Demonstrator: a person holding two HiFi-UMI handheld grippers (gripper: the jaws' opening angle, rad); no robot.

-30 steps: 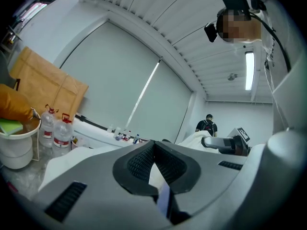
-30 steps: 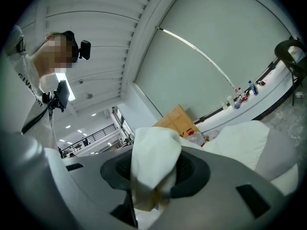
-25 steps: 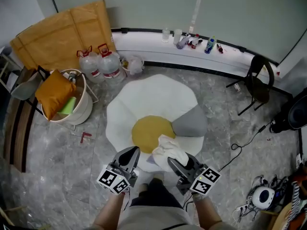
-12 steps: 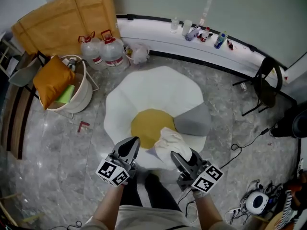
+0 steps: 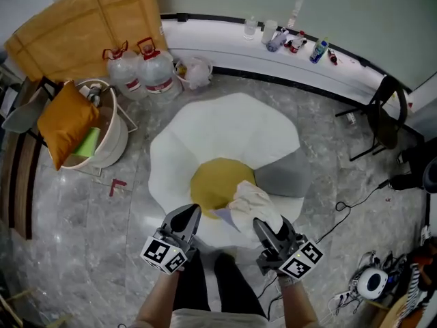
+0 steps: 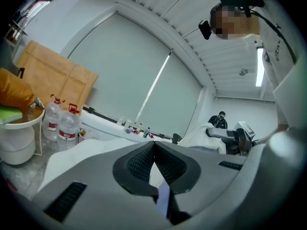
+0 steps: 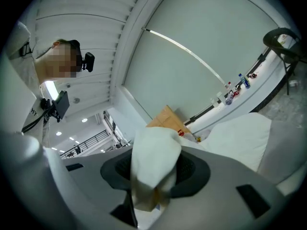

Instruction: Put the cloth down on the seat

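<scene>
The seat is a white flower-shaped floor cushion with a yellow centre and one grey petal. A bunched white cloth hangs over the seat's near right part, by the yellow centre's edge. My right gripper is shut on it. In the right gripper view the cloth bulges up between the pads and covers the right gripper at its tips. My left gripper is beside it on the left, over the seat's near edge. The left gripper has its pads together with no cloth in them.
Two water jugs and a white tub holding an orange cushion stand at the left, with cardboard behind. A ledge with bottles curves along the back. A black chair and cables are at the right.
Both grippers have come down and forward toward the seat, and the cloth has travelled with the right one. The seat now looks nearer and larger.
</scene>
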